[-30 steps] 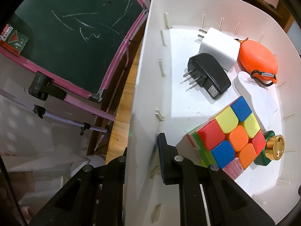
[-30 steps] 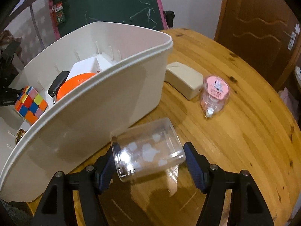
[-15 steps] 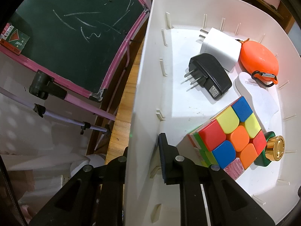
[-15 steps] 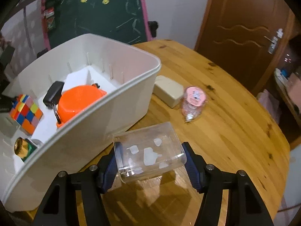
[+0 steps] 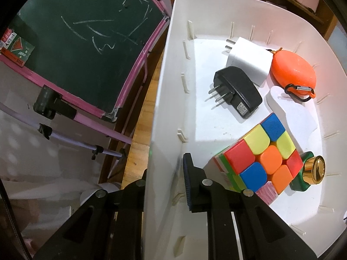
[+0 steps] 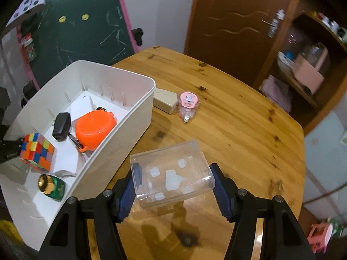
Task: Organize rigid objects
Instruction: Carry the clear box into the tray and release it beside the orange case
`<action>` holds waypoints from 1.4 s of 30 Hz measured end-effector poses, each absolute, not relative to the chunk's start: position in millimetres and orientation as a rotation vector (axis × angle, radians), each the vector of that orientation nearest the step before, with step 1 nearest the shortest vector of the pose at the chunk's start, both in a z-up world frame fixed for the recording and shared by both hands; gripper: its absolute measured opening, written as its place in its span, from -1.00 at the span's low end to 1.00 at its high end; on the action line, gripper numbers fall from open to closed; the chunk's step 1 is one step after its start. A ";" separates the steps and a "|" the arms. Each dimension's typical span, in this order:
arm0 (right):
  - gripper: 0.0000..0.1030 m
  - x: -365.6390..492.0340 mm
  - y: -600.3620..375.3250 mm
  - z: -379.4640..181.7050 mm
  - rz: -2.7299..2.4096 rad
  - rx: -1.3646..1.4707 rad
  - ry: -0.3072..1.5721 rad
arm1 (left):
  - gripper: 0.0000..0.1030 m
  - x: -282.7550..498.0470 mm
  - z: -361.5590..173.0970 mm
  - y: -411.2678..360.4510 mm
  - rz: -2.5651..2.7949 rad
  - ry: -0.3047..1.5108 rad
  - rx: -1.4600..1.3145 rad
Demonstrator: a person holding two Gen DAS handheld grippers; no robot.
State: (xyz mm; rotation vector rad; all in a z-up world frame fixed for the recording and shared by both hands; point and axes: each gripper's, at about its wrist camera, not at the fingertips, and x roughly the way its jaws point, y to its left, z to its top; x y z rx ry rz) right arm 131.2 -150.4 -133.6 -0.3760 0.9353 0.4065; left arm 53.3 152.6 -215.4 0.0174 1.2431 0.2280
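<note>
Two hand-held grippers: left [image 5: 164,173] pinches bin [image 5: 158,99] wall; right [image 6: 175,184] clamps clear box [image 6: 171,173] above surface [image 6: 227,119], beside bin.

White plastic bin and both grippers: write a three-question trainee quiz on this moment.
1. True or false: the black plug adapter lies inside the white plastic bin.
2. What does the right gripper hold?
3. The left gripper clamps: A) the multicoloured puzzle cube, B) the bin's side wall, C) the orange oval pouch.

Key: 1 true. 2 a clear plastic box, off the round wooden table. 3 B.
</note>
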 end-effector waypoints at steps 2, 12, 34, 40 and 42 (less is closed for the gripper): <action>0.24 123.6 -151.2 -127.0 0.388 -0.367 0.942 | -0.67 52.3 -214.8 151.3 0.225 1.240 0.018; 0.24 81.6 -126.2 -64.5 0.362 -0.372 0.836 | -0.67 47.0 -208.0 149.2 0.205 1.209 0.005; 0.24 71.6 -26.5 -55.0 0.456 -0.390 0.827 | -0.67 46.1 -208.6 153.2 0.191 1.201 -0.016; 0.24 95.4 2.0 -97.0 0.471 -0.372 0.945 | -0.67 46.4 -208.9 152.7 0.190 1.201 -0.012; 0.24 103.6 8.2 -110.8 0.461 -0.366 0.982 | -0.67 46.7 -209.0 152.3 0.190 1.202 -0.011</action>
